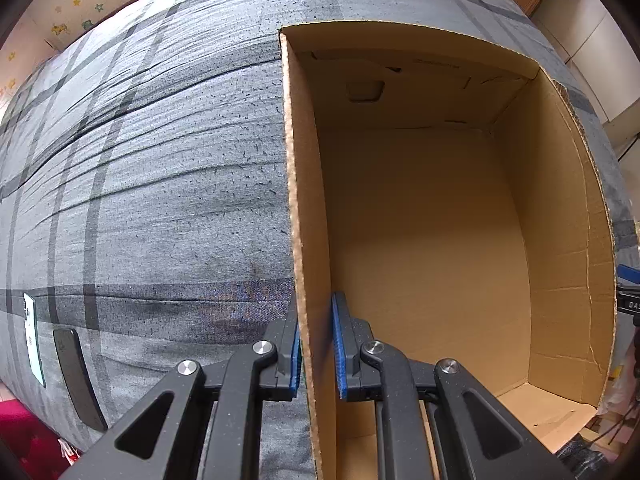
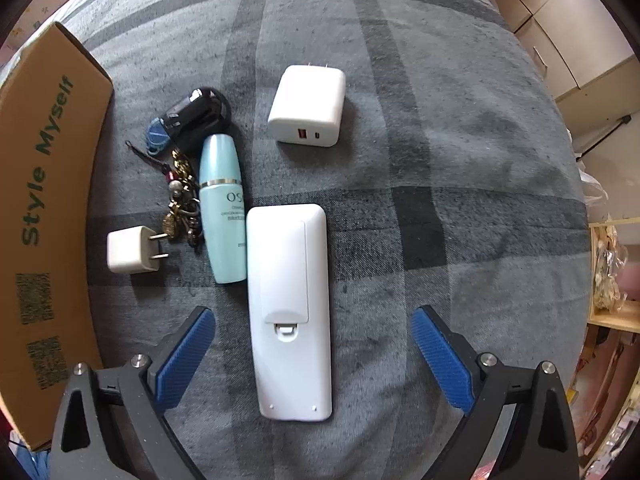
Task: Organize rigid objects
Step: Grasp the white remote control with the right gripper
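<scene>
From the left wrist camera, the left tool (image 1: 316,346) pinches the near left wall of an open cardboard box (image 1: 308,184), one blue pad outside the wall and the other inside, both pressed onto the corrugated edge. The box stands on a bed covered in grey plaid fabric (image 1: 160,184); the floor of the box shows bare cardboard. At the far left of this view a white phone (image 1: 33,340) and a dark flat device (image 1: 78,378) lie side by side on the fabric, well apart from the box. From the right wrist camera, the right tool (image 2: 314,354) points down over the bed with its blue pads spread wide on either side of a white remote control (image 2: 290,308) that lies back up, clear of both pads. Just left of the remote lies a pale teal bottle (image 2: 222,208), touching a bunch of keys (image 2: 180,200) with a black key fob (image 2: 196,116) at its top. A small white plug (image 2: 132,250) lies near the box's printed outer wall (image 2: 44,208), and a larger white charger (image 2: 308,106) lies apart, beyond the remote.
</scene>
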A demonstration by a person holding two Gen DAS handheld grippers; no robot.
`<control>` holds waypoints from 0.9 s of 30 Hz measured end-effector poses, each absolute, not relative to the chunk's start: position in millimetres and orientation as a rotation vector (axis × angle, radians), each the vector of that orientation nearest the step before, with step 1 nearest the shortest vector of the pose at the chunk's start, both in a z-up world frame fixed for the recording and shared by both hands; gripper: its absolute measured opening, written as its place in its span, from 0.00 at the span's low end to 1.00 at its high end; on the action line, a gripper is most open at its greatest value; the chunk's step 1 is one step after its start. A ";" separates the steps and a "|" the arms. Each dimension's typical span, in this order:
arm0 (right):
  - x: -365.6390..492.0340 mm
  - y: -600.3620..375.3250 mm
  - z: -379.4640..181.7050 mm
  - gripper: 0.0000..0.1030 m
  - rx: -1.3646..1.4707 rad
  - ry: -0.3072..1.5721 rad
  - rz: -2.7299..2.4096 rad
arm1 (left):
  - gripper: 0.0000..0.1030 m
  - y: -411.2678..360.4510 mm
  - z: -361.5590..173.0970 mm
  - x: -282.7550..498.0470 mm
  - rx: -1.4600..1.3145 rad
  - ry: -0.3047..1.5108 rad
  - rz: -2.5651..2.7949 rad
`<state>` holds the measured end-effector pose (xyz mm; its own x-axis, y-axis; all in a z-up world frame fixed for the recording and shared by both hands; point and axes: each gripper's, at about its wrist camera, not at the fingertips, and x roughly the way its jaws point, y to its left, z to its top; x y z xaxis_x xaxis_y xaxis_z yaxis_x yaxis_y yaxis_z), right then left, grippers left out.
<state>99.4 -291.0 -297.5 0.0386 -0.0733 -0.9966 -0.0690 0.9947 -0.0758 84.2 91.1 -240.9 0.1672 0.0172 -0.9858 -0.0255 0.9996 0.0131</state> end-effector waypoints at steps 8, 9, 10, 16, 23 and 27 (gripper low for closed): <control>104.2 -291.9 -325.4 0.94 -0.104 1.580 -0.010 | 0.13 89.2 -243.4 85.6 -0.006 1.414 0.046; 104.3 -292.8 -328.5 0.94 -0.104 1.583 -0.012 | 0.13 89.0 -243.5 85.9 -0.005 1.415 0.048; 105.6 -292.7 -331.8 0.94 -0.105 1.584 -0.011 | 0.13 88.6 -243.9 86.4 -0.006 1.416 0.049; 101.5 -296.8 -344.0 0.93 -0.117 1.588 -0.004 | 0.13 90.0 -243.7 87.0 -0.010 1.420 0.050; 114.4 -284.5 -336.0 0.53 -0.095 1.613 0.003 | 0.13 91.2 -243.7 87.3 -0.019 1.424 0.054; 119.3 -279.4 -334.4 0.48 -0.091 1.627 0.002 | 0.13 90.7 -244.5 87.3 -0.014 1.424 0.054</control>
